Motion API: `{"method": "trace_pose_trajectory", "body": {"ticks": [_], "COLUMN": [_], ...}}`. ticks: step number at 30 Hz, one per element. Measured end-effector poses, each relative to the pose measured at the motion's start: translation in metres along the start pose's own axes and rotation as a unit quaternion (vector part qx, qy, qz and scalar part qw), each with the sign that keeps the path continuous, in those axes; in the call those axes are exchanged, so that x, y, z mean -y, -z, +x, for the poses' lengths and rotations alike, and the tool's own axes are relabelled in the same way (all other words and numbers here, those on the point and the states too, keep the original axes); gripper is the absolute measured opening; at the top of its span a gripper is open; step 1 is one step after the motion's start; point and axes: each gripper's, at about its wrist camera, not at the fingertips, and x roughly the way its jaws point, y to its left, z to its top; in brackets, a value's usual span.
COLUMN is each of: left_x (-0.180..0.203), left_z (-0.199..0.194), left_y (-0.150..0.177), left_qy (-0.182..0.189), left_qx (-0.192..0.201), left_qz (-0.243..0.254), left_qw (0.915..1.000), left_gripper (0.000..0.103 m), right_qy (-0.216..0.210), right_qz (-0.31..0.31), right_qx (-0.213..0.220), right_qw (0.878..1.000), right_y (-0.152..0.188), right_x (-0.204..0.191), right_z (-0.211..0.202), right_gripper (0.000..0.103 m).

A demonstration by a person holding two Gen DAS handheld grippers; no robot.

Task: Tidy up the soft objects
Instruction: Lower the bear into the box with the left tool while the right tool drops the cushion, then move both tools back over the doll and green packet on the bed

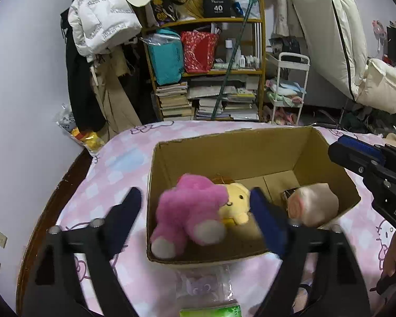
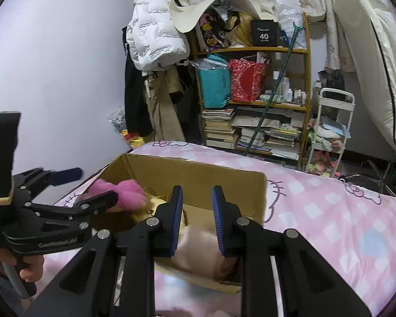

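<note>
Yellow plush (image 1: 236, 206) shows clearly only from the left wrist.

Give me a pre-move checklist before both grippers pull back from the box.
1. Left gripper jaws wide, clear of the pink plush: ok.
2. Pink plush inside the cardboard box: ok, blurred.
3. Yellow plush in box: ok.
4. Beige plush in box: ok.
5. Right gripper jaws free of beige plush: ok, narrow gap, nothing pinched.
6. Box flat on the pink bedspread: ok.
</note>
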Motion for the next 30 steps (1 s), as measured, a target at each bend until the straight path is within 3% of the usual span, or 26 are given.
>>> {"method": "trace_pose_trajectory", "body": {"ticks": [2, 4, 9, 17, 30], "left_x": [-0.001, -0.004, -0.012, -0.018, -0.035], "left_z": [-0.007, -0.013, -0.028, -0.057, -0.09], "left_y": [-0.001, -0.001, 0.004, 0.018, 0.048], "left_qy": [-0.012, -0.013, -0.014, -0.018, -0.026], "left_qx": [0.007, 0.007, 0.001, -0.008, -0.047], "left_qz": [0.003, -0.001, -0.016, -0.02, -0.036], "left_qw": [0.9999, 0.9999, 0.9998, 0.9996, 0.9979], "left_gripper": [0.09, 0.091, 0.096, 0.098, 0.098], "right_qy": [0.002, 0.004, 0.01, 0.005, -0.006], "right_qz": [0.001, 0.007, 0.012, 0.026, 0.04], "right_qx": [0.004, 0.007, -0.002, -0.001, -0.021], "right_qw": [1.0, 1.0, 1.0, 1.0, 0.999], "right_y": [0.0, 0.002, 0.001, 0.008, 0.03], "right_x": [0.0, 0.002, 0.0, -0.01, -0.03], "right_z": [-0.005, -0.01, -0.022, -0.053, -0.089], "right_gripper": [0.044, 0.052, 0.058, 0.091, 0.092]}}
